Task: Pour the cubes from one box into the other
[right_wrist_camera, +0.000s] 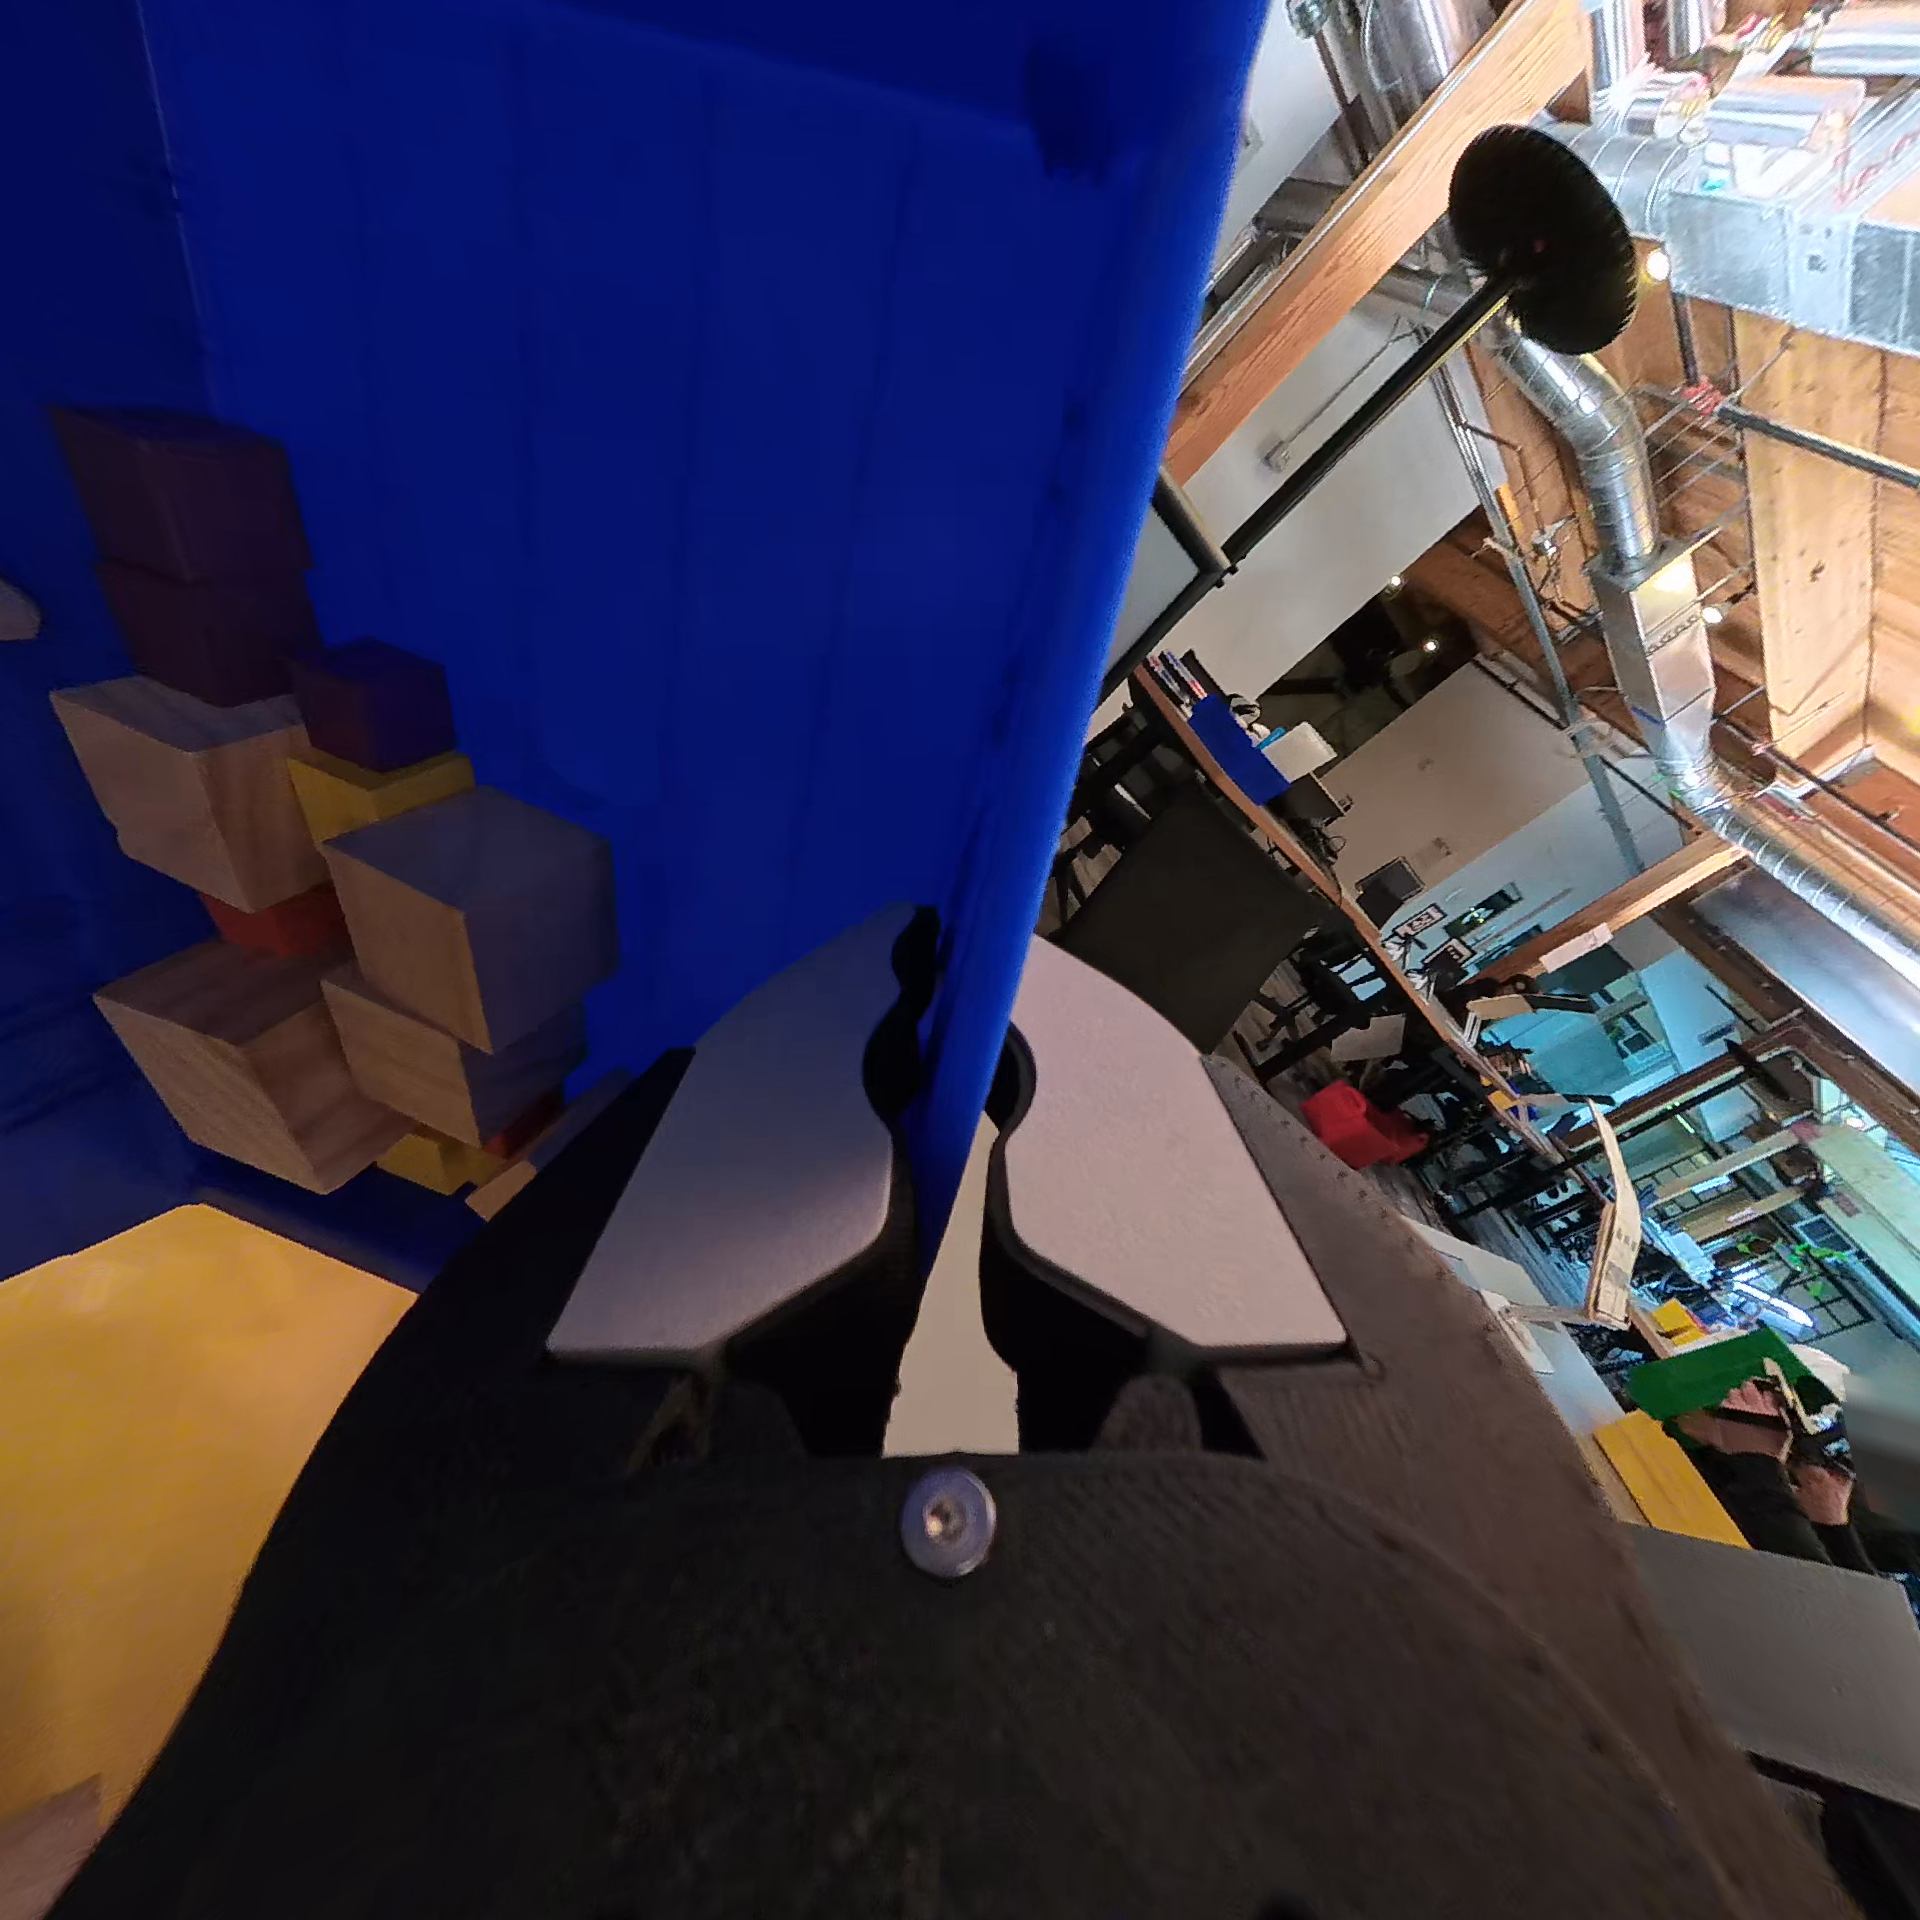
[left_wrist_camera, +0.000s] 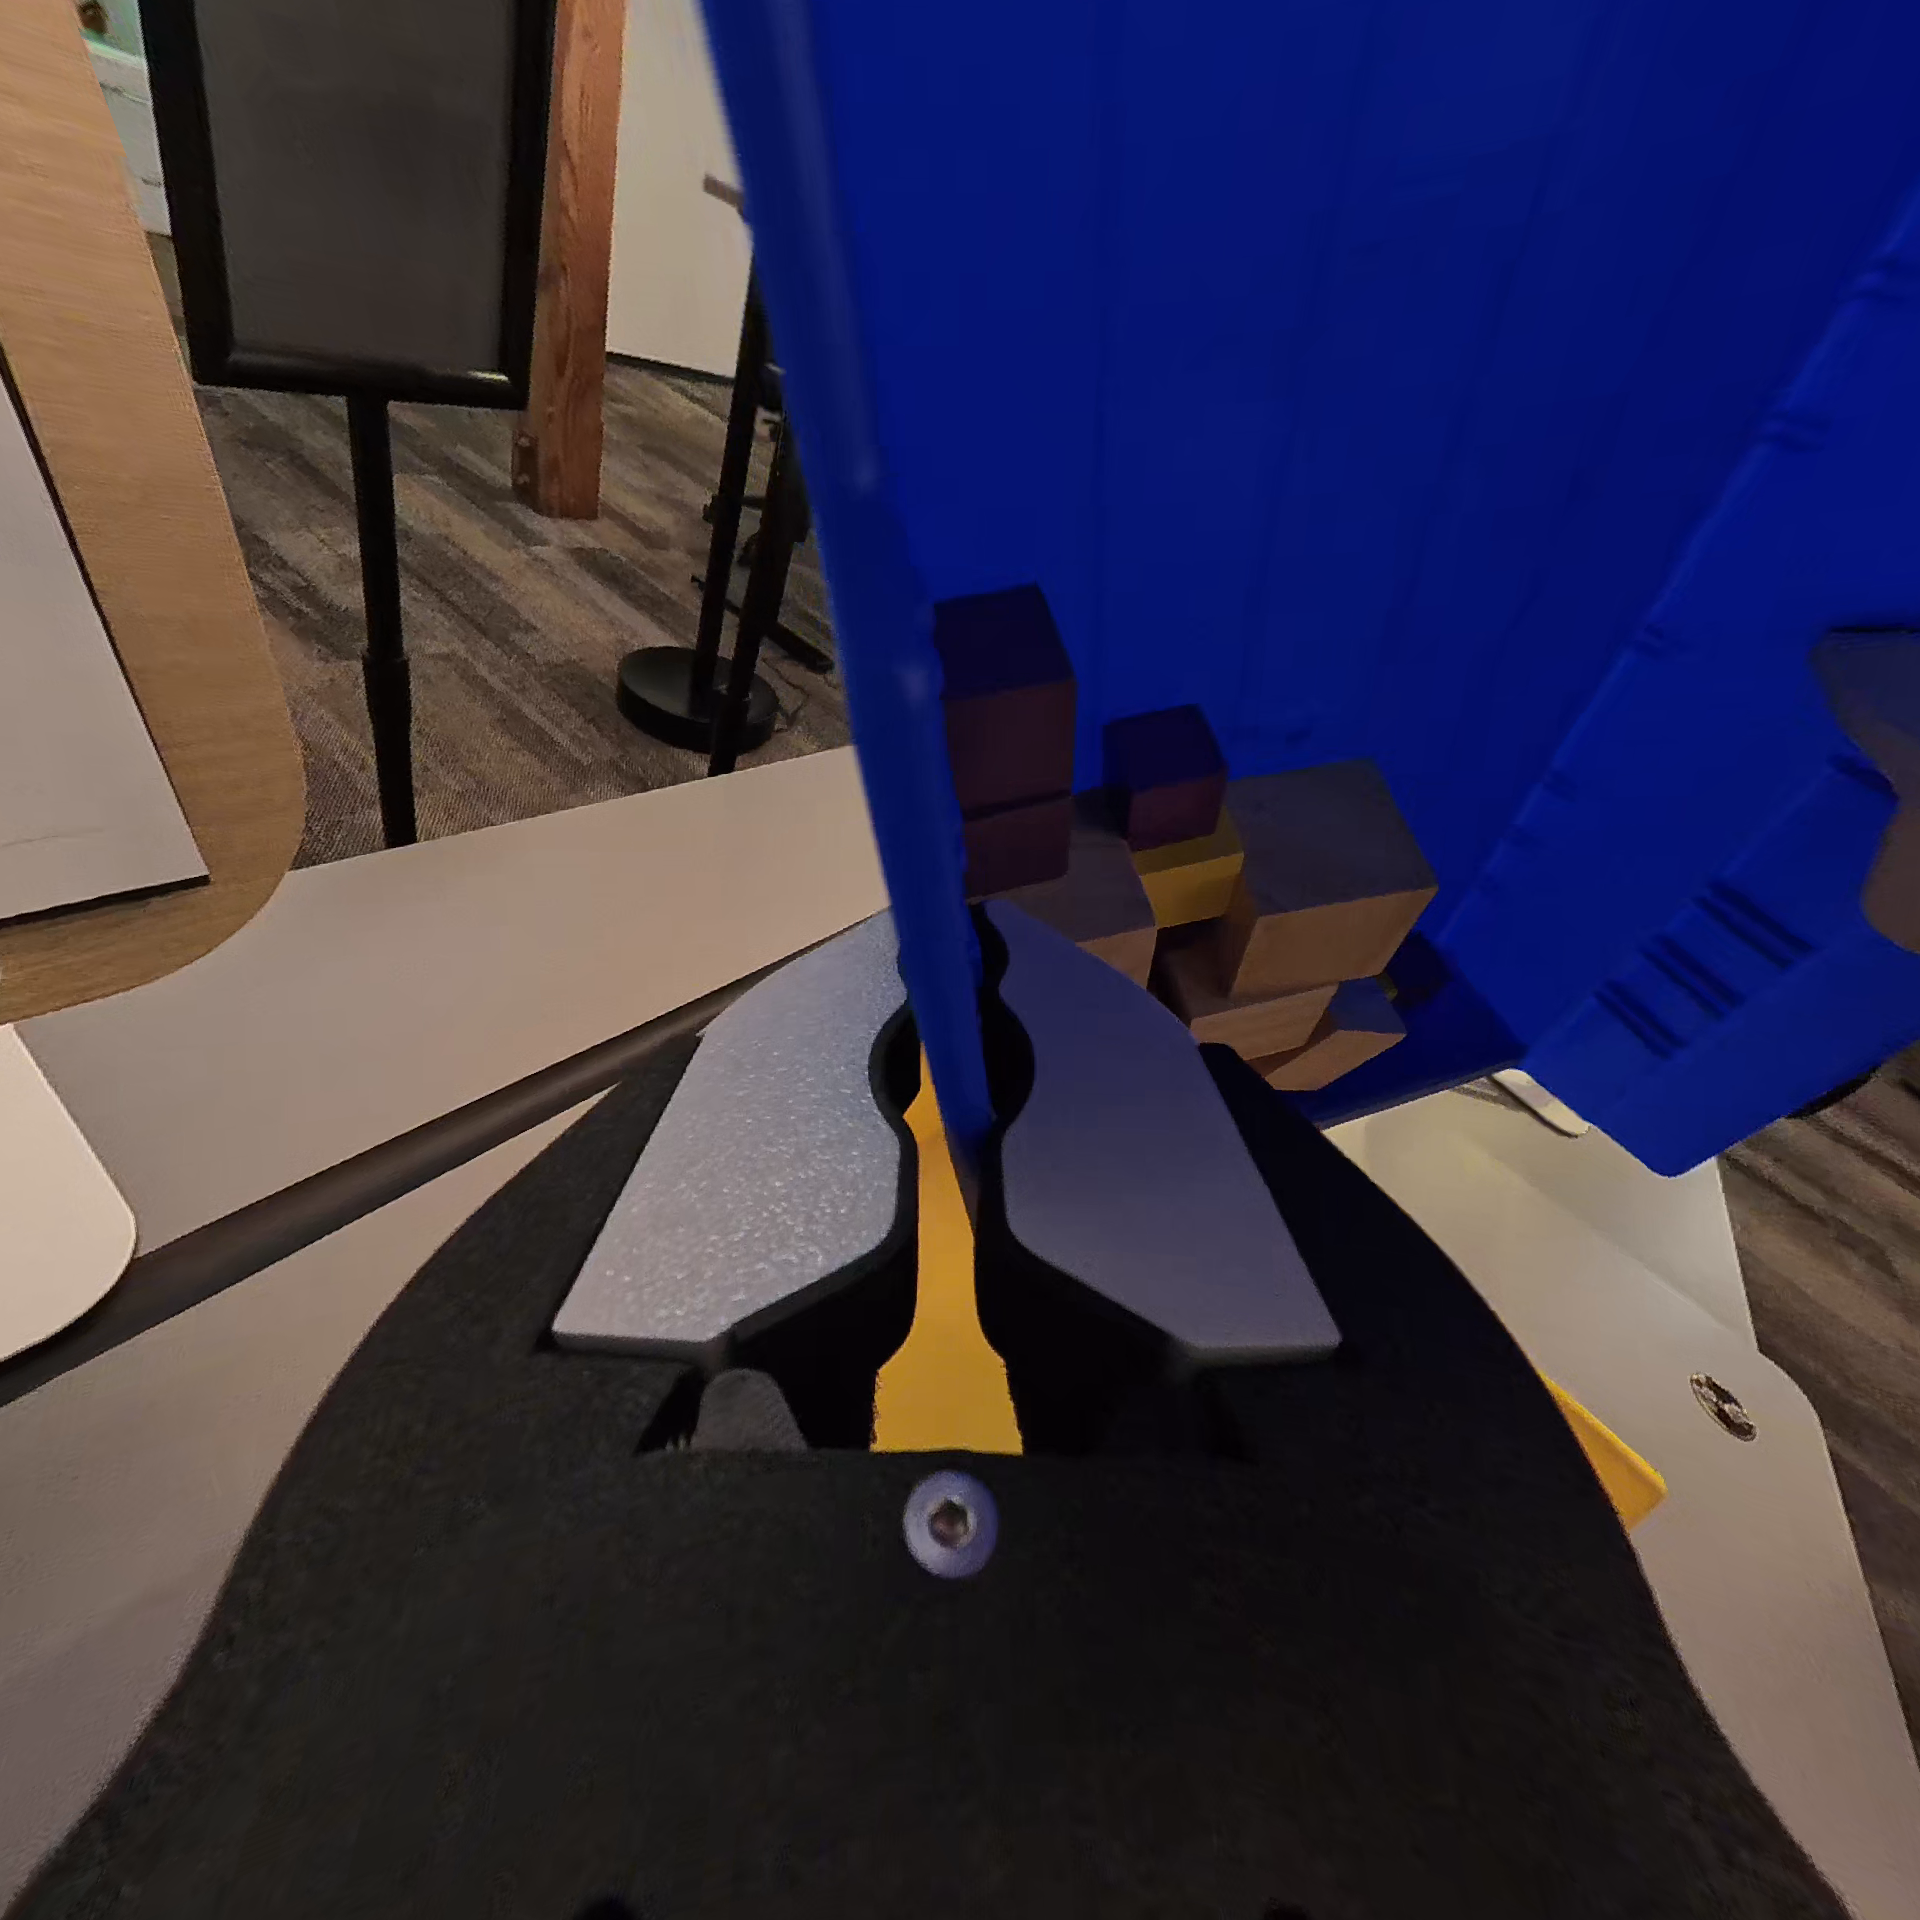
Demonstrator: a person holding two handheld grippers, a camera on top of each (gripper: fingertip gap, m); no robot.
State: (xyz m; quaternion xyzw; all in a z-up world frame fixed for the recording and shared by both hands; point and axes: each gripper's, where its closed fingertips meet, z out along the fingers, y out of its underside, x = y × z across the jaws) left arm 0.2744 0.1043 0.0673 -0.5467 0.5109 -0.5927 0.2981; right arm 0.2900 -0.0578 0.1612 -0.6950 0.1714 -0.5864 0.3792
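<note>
A blue plastic box [left_wrist_camera: 1351, 416] is tipped steeply and held in the air by both grippers. My left gripper [left_wrist_camera: 951, 997] is shut on its left side wall. My right gripper [right_wrist_camera: 940, 997] is shut on its right side wall [right_wrist_camera: 1018, 727]. Several wooden, purple, yellow and red cubes [left_wrist_camera: 1195, 894] are heaped at the box's low end; they also show in the right wrist view [right_wrist_camera: 343, 883]. A yellow box [right_wrist_camera: 156, 1455] lies below the blue box's low edge, and a strip of it shows in the left wrist view [left_wrist_camera: 940, 1351] between the fingers.
A white table [left_wrist_camera: 468, 935] is under the boxes, its right edge near a screw [left_wrist_camera: 1723, 1405]. A black sign stand [left_wrist_camera: 374, 582] and a wooden post [left_wrist_camera: 566, 260] stand on the floor beyond. The right wrist view is tilted toward shelves, desks and ceiling ducts [right_wrist_camera: 1621, 499].
</note>
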